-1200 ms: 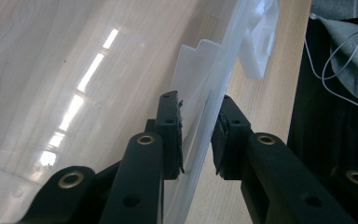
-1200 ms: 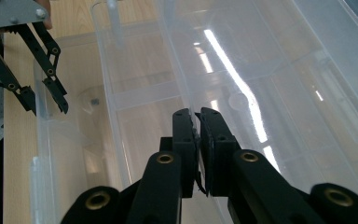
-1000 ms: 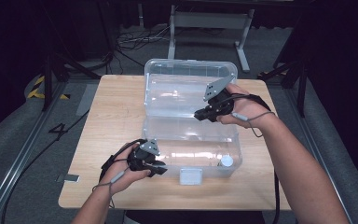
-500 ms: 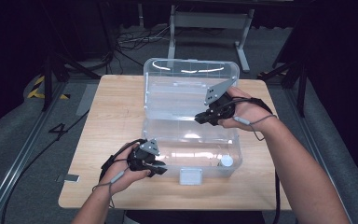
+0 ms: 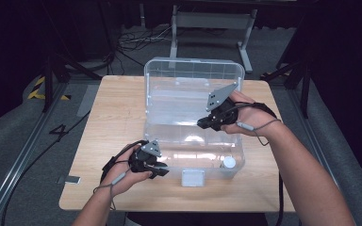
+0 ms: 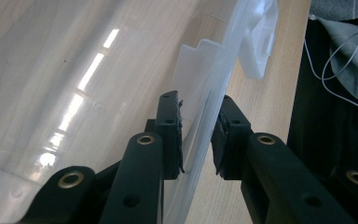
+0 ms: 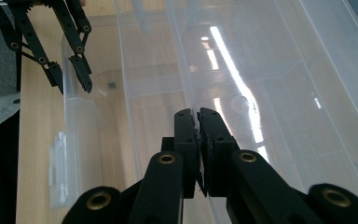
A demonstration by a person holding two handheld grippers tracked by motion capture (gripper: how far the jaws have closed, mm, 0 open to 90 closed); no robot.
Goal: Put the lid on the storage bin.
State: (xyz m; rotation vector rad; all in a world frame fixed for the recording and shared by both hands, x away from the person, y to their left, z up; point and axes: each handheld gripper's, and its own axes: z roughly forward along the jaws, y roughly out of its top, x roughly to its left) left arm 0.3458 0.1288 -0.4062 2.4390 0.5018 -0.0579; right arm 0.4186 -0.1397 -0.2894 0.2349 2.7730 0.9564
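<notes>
Two grippers are on one clear plastic storage box (image 5: 188, 117), which sits open in the middle of the wooden table (image 5: 118, 108). I read the box as a lower bin nearest the person with its lid (image 5: 193, 77) swung up and back, standing at the far side.

Right gripper (image 5: 202, 123): in the high view I see it over the middle of the box, where bin and lid meet. In the right gripper view its jaws are clenched almost fully together, with a thin clear plastic edge of the box (image 7: 186, 93) running into the narrow slit between the pads. I log this as a pinch on that edge; I cannot tell for certain whether it is bin rim or lid rim.

Left gripper (image 5: 162, 172): it is at the near left of the bin. In the left gripper view (image 6: 198, 135) the front wall of the bin (image 6: 209, 107) passes between the jaws, one jaw inside the box and one outside. The jaws stand partly apart; the inner pad looks to be against the plastic, the outer pad close to it, and I cannot tell whether it presses. The right gripper view also shows this gripper (image 7: 72, 77) straddling the rim.

White latch (image 5: 193, 178): on the front wall, just right of the left gripper.

Small white round piece (image 5: 229, 162): at the near right corner of the bin.
</notes>
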